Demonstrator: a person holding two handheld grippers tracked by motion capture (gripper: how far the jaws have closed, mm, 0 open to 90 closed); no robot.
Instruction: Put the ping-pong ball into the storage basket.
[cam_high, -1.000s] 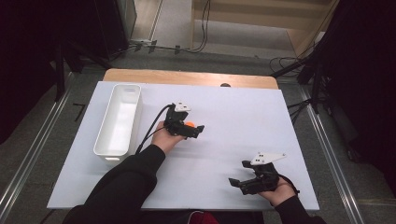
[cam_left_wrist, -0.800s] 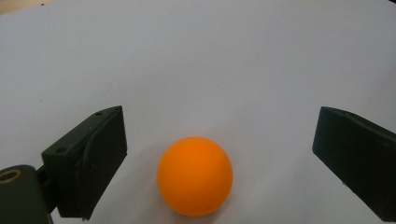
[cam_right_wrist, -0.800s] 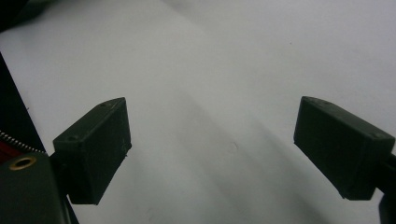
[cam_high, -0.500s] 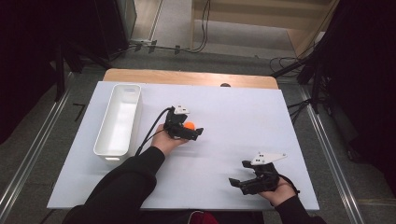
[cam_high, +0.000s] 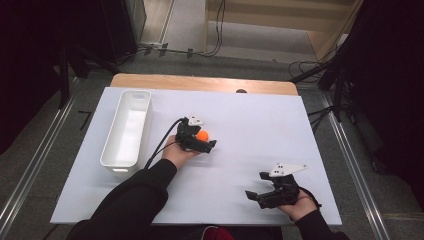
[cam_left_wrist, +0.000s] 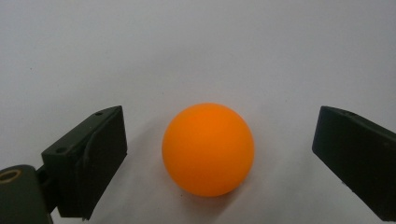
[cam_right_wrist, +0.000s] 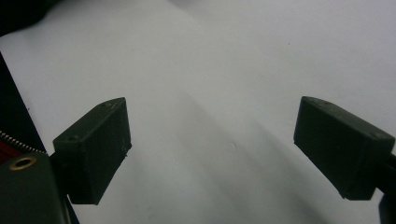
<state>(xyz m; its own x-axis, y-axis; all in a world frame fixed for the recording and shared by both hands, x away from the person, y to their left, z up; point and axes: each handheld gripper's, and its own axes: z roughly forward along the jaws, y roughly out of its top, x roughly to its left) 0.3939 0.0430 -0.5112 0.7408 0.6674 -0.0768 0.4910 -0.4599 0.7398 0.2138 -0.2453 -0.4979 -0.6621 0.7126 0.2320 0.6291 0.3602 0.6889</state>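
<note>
Near the front edge of the white board (cam_high: 240, 180), well right of the orange ball (cam_high: 202, 135): right gripper (cam_high: 256, 196), jaws wide apart on nothing, unmoved since a second ago. Mid-board: left gripper (cam_high: 207, 141) unshifted too, jaws spread either side of the orange ball, gaps both sides, no contact. Left of the ball: white bin (cam_high: 126, 132). Nothing between ball and bin

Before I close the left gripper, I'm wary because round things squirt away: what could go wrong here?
The orange ball sits loose on the white table between the left gripper's open jaws, with gaps on both sides, wider on one. If one jaw touches first, it may roll off. A later carry to the white bin could drop it if the grip is off-centre.
</note>
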